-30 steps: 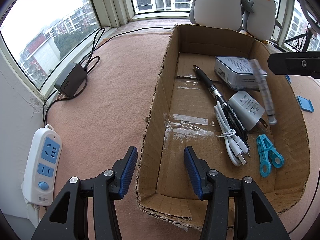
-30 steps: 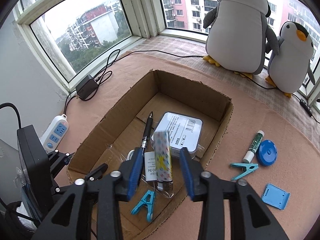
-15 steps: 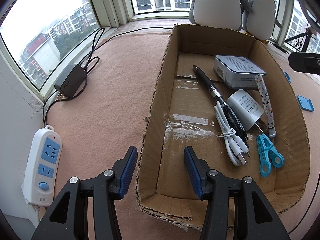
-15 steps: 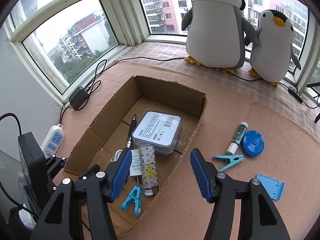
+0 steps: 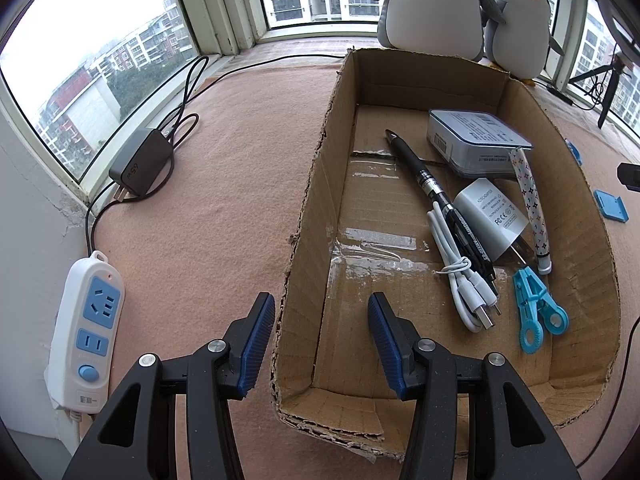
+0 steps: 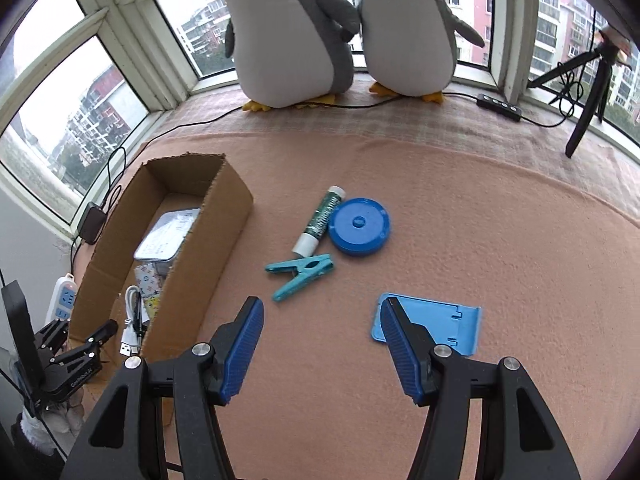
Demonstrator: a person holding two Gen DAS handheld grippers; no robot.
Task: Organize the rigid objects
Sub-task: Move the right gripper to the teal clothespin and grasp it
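A cardboard box (image 5: 308, 208) (image 6: 224, 232) holds a grey case (image 5: 476, 142), a black pen (image 5: 436, 196), a white charger (image 5: 490, 216), a white cable (image 5: 460, 276), a patterned tube (image 5: 530, 204) and a teal clip (image 5: 536, 308). My left gripper (image 5: 322, 338) is open, its jaws astride the box's near left wall. My right gripper (image 6: 322, 344) is open and empty above the pink cloth. Ahead of it lie a teal clip (image 6: 300, 274), a green glue stick (image 6: 320, 220), a blue round disc (image 6: 360, 226) and a blue flat stand (image 6: 440, 322).
A white power strip (image 5: 86, 332) and a black adapter (image 5: 142, 162) with its cord lie left of the box. Two plush penguins (image 6: 344, 28) stand at the window. A tripod (image 6: 588, 92) and a black cable switch (image 6: 498, 106) are at the back right.
My right gripper let go of the patterned tube into the box, opened, and swung right, away from the box, over the loose items. The left gripper has not moved.
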